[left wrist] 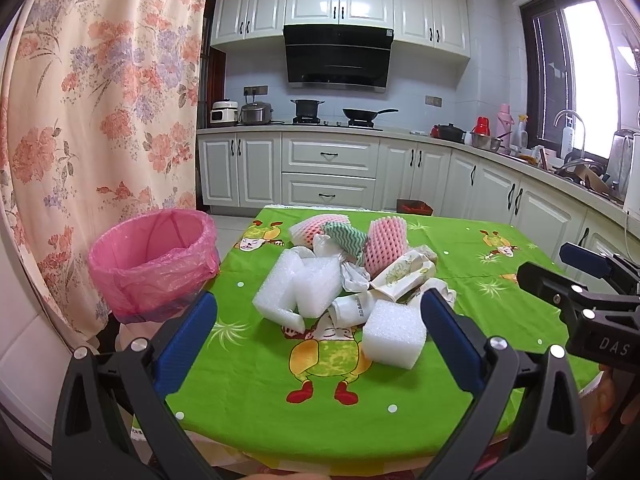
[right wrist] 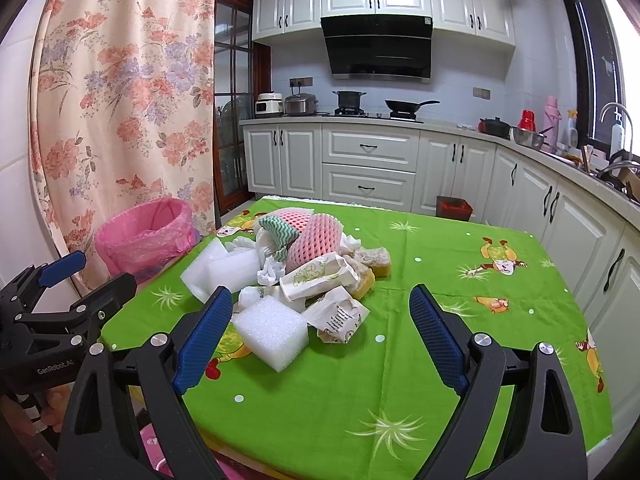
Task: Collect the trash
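A heap of trash lies mid-table on the green cartoon cloth [left wrist: 248,384] [right wrist: 440,248]. It holds a white foam block [left wrist: 394,334] [right wrist: 272,330], foam sheets [left wrist: 298,286] [right wrist: 224,270], pink fruit netting [left wrist: 386,246] [right wrist: 316,240], crumpled paper wrappers [left wrist: 404,276] [right wrist: 316,278], a green zigzag rag [left wrist: 346,240] and yellow sponges [right wrist: 376,266]. A pink-lined bin [left wrist: 154,256] [right wrist: 144,240] stands off the table's left edge. My left gripper [left wrist: 319,298] [right wrist: 90,276] hovers open in front of the heap. My right gripper [right wrist: 321,295] [left wrist: 556,264] is open too, nearest the foam block. Neither holds anything.
A floral curtain [left wrist: 100,100] hangs at the left behind the bin. White kitchen cabinets [right wrist: 368,160] and a cluttered counter run along the back and right. A small red bin [right wrist: 452,207] sits on the floor beyond the table's far edge. A hand [left wrist: 608,400] shows at the right edge.
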`<state>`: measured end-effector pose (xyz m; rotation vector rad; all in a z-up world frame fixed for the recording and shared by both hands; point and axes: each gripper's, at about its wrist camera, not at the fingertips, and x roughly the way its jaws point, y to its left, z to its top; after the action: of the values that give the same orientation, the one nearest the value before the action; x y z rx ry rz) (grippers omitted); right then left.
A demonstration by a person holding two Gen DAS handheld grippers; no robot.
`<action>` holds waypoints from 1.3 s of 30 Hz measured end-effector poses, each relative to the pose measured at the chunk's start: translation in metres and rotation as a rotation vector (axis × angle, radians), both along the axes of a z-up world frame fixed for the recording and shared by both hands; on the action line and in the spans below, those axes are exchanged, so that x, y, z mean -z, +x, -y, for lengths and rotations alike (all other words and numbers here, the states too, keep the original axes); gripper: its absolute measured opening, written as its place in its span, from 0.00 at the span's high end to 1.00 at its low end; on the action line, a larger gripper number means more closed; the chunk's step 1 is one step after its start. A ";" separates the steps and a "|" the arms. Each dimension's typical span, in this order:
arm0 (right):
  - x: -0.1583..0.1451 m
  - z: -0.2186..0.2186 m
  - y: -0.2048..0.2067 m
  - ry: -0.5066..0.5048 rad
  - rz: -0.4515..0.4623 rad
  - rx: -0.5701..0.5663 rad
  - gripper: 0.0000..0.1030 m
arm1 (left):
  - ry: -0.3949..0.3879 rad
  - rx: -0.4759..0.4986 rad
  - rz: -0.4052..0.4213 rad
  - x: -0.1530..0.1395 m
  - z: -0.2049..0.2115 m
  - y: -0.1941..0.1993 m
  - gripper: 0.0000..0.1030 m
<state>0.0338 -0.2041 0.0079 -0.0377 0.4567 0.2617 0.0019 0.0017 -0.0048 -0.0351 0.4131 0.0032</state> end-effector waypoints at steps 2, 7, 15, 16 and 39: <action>0.000 0.001 0.001 0.002 0.000 0.002 0.18 | 0.000 0.001 -0.001 0.000 0.000 0.000 0.04; 0.000 0.002 0.000 0.000 -0.001 0.002 0.18 | -0.004 0.004 -0.006 0.002 0.000 0.001 0.04; 0.000 0.001 0.001 0.003 -0.001 0.003 0.18 | -0.011 0.007 -0.010 0.002 -0.001 0.001 0.04; 0.001 0.001 0.000 0.003 -0.002 0.003 0.18 | -0.011 0.008 -0.012 0.002 -0.001 0.001 0.04; 0.001 0.003 0.001 0.006 -0.004 0.004 0.18 | -0.010 0.011 -0.015 0.004 0.001 0.003 0.04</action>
<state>0.0343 -0.2066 0.0068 -0.0301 0.4600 0.2590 0.0048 0.0012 -0.0086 -0.0424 0.4282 -0.0089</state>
